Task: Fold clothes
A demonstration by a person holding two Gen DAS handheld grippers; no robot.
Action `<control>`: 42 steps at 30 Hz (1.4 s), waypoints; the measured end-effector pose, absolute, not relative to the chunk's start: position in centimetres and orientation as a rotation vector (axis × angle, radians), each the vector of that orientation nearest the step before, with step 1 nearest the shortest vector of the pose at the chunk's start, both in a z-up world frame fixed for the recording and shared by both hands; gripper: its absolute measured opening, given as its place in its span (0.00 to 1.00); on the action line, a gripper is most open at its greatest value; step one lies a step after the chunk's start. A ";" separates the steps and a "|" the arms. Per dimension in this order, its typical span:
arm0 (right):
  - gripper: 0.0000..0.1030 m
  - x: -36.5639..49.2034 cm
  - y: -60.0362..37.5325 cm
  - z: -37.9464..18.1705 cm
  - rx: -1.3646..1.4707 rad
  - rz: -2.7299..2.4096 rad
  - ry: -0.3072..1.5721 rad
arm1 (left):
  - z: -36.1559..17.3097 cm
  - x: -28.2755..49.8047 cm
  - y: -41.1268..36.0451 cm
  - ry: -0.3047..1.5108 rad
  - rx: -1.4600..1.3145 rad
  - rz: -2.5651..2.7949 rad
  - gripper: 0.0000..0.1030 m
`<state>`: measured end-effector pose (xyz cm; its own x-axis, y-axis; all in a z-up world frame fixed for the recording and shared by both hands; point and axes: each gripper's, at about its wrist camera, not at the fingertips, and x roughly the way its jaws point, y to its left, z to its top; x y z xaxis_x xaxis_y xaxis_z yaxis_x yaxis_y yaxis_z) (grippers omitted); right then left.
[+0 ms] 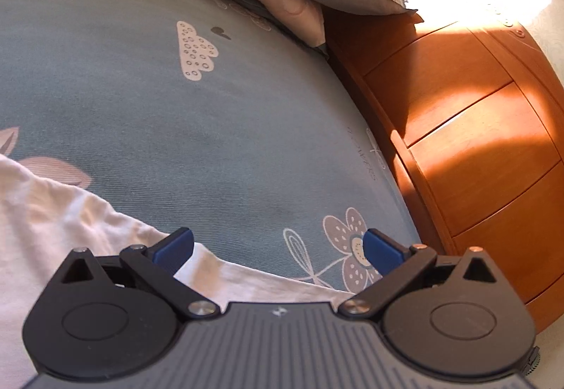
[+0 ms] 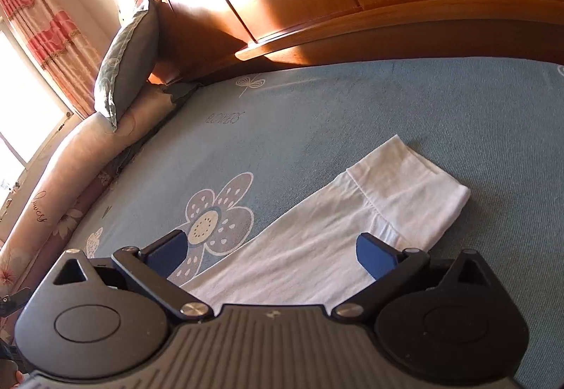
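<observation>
A white garment (image 1: pixel 53 223) lies flat on the blue flowered bed sheet (image 1: pixel 176 114), filling the lower left of the left wrist view. My left gripper (image 1: pixel 278 249) hovers over its edge, open, with nothing between the blue pads (image 1: pixel 174 248). In the right wrist view a long white sleeve (image 2: pixel 338 219) of the garment stretches away to the upper right, ending in a folded cuff (image 2: pixel 412 177). My right gripper (image 2: pixel 271 251) is open just above the sleeve, its right pad (image 2: pixel 373 255) over the cloth, its left pad over the sheet (image 2: pixel 317 107).
A wooden cabinet (image 1: pixel 476 142) with panelled doors stands close against the bed's far side. A grey-blue pillow (image 2: pixel 123 64) and a rolled pink quilt (image 2: pixel 77 163) lie at the head. Pink curtains (image 2: pixel 46 22) hang by a bright window.
</observation>
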<state>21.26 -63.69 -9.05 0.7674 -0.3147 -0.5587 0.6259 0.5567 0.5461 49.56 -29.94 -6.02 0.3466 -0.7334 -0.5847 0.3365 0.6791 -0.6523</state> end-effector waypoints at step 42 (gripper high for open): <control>1.00 23.6 -64.6 -9.6 0.639 -0.624 0.525 | -7.9 52.2 -25.7 0.911 -0.366 -0.532 0.99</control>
<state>23.64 -64.58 -9.64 0.6958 -0.3649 -0.6186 0.6718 0.6352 0.3810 52.18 -25.74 -7.95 0.4989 -0.5784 -0.6454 0.2785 0.8122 -0.5126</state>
